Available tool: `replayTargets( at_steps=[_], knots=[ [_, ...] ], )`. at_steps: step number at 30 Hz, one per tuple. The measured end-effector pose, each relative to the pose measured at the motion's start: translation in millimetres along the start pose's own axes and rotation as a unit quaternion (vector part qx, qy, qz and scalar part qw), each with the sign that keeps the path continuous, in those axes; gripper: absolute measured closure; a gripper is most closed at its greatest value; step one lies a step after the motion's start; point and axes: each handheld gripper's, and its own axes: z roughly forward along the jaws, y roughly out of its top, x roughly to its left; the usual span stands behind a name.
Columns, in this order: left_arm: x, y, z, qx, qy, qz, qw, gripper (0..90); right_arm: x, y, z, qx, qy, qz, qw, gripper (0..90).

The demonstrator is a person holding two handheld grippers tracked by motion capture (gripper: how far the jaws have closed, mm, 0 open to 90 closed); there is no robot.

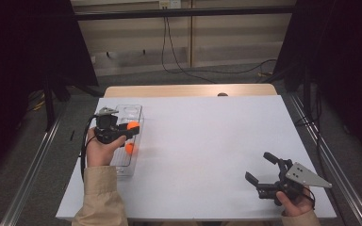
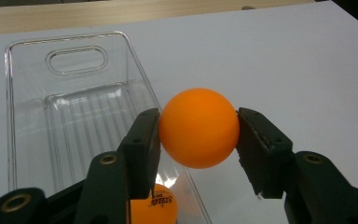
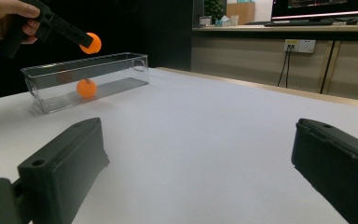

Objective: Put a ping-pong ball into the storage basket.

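My left gripper [image 2: 198, 128] is shut on an orange ball [image 2: 198, 127] and holds it just above the right wall of a clear plastic bin [image 2: 32, 107]. In the high view that held ball [image 1: 133, 126] hangs over the bin [image 1: 139, 113] at the table's left. A second orange ball [image 1: 130, 148] lies on the bin's floor, also seen under the jaws as a printed ball [image 2: 154, 207]. The right gripper [image 1: 262, 166] stands open near the front right of the table, nothing between its fingers. From the right gripper view the held ball [image 3: 93, 43] floats above the bin [image 3: 116, 70] with the other ball [image 3: 86, 88] inside.
A white sheet covers the table [image 1: 207, 141], with a wooden strip [image 1: 188, 90] at its far edge. Black curtains hang at both sides and cables run along the floor behind. Metal rails [image 1: 33, 160] flank the table.
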Motion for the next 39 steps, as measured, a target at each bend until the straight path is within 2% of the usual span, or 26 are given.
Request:
replayTargets(
  at_steps=[17, 28, 39],
  knots=[
    [7.3, -2.6, -2.4, -0.003, 0.013, -0.003, 0.9999, 50.7, 0.3, 0.4, -0.3, -0.001, 0.001, -0.001, 1.0, 2.3],
    [14.1, -5.8, -4.1, -0.004, 0.026, -0.012, 0.9996, 50.7, 0.3, 0.2, 0.0, 0.0, 0.001, -0.003, 1.0, 2.3],
    [18.4, -8.5, -2.5, 0.002, 0.045, -0.011, 0.9989, 50.7, 0.4, 0.0, 0.2, 0.0, 0.002, -0.003, 1.0, 2.3]
  ],
)
